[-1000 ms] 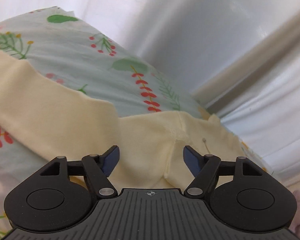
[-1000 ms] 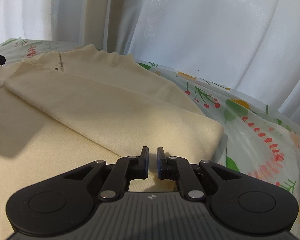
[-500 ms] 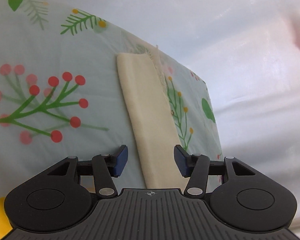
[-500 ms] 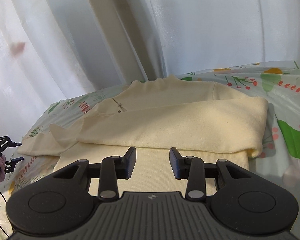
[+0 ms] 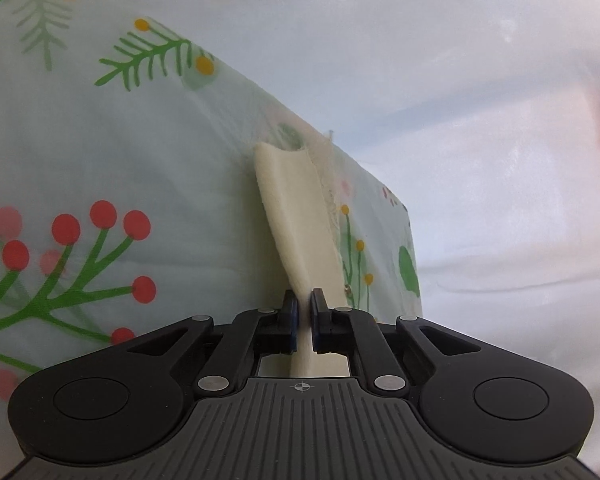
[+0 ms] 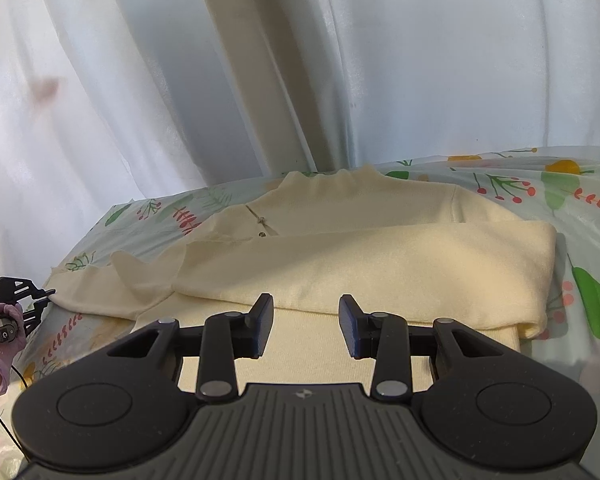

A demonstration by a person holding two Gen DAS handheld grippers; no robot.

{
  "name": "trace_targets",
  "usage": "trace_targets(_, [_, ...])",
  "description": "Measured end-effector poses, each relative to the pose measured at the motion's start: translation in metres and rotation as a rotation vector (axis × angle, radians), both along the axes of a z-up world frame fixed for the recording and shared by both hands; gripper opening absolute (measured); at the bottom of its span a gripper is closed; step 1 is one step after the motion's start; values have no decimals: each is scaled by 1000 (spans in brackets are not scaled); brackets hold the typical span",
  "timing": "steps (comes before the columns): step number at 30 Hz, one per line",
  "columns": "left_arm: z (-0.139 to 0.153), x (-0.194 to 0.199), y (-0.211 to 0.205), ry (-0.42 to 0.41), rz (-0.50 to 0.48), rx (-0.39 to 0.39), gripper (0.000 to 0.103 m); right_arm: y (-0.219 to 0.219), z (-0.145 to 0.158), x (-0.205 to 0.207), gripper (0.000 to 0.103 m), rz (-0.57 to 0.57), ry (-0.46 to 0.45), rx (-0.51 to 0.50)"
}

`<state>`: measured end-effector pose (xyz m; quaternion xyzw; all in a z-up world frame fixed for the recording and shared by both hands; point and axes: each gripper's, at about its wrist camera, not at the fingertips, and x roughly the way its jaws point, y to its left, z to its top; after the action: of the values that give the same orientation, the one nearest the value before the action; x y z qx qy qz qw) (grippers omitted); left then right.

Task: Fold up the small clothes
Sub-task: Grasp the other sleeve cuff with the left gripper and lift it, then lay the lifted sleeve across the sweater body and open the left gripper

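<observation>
Floral tablecloth [image 6: 580, 200]: left tool [image 5: 304, 312] pinches sweater [image 6: 340, 248] sleeve; right tool [image 6: 305, 320], released, shows the whole sweater.

Work surface covered by pale green floral tablecloth [image 6: 580, 208], printed with red berries and green sprigs. Lying directly on the cloth: one cream sweater [image 6: 380, 256], partly folded, right sleeve laid across the body. Left sleeve [image 5: 296, 216] trails off the sweater toward the cloth's left edge.
</observation>
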<state>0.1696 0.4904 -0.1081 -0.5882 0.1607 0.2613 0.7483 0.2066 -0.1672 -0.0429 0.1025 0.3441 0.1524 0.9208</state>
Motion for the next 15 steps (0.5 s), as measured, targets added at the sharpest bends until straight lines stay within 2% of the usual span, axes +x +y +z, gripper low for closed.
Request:
trace_targets(2, [23, 8, -16, -35, -67, 110, 8, -1, 0, -1, 36, -8, -1, 10])
trace_targets(5, [69, 27, -58, -122, -220, 263, 8, -2, 1, -2, 36, -19, -6, 23])
trace_targets(8, [117, 52, -136, -258, -457, 410, 8, -3, 3, -5, 36, -25, -22, 31])
trace_targets(11, [142, 73, -225, -348, -722, 509, 9, -7, 7, -10, 36, -28, -31, 50])
trace_targets(12, [143, 80, -258, -350, -835, 532, 10, -8, 7, -11, 36, -28, -31, 55])
trace_targets(13, [139, 87, -287, -329, -920, 541, 17, -10, 8, -12, 36, -28, -31, 60])
trace_targets(14, [132, 90, -313, -291, -990, 540, 28, -12, 8, -11, 36, -28, -29, 66])
trace_targets(15, [124, 95, -332, -252, -1047, 539, 31, -13, 8, -11, 36, -29, -26, 69])
